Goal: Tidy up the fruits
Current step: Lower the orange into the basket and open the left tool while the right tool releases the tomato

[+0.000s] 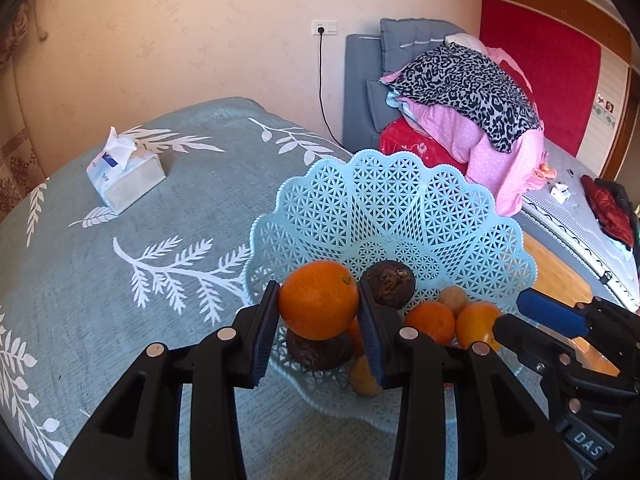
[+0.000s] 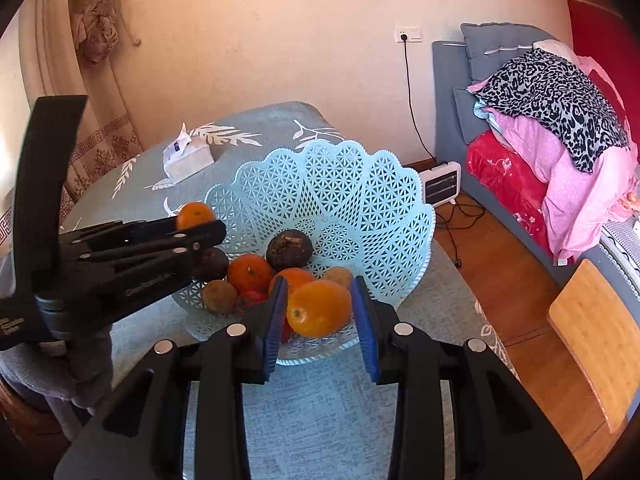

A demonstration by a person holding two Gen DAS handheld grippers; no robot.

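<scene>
A light blue lattice basket (image 1: 384,184) (image 2: 320,176) stands on the table's leaf-print cloth (image 1: 120,280). It holds several fruits: oranges (image 2: 250,272), dark round fruits (image 1: 388,284) (image 2: 289,250) and a brown kiwi-like one (image 2: 219,296). My left gripper (image 1: 318,286) (image 2: 212,228) is shut on an orange (image 1: 316,308) (image 2: 195,215), held above the basket's left side over a dark fruit (image 1: 320,350). At the basket's near edge my right gripper (image 2: 320,300) (image 1: 510,314) is open. A yellow-orange fruit (image 2: 320,310) rests between its blue pads with small gaps on both sides.
A tissue box (image 1: 126,176) (image 2: 187,160) sits at the table's far left. A grey sofa piled with bedding (image 2: 552,120) stands to the right, with a white heater (image 2: 440,184) on the wooden floor. A wooden chair (image 2: 592,336) is near the right.
</scene>
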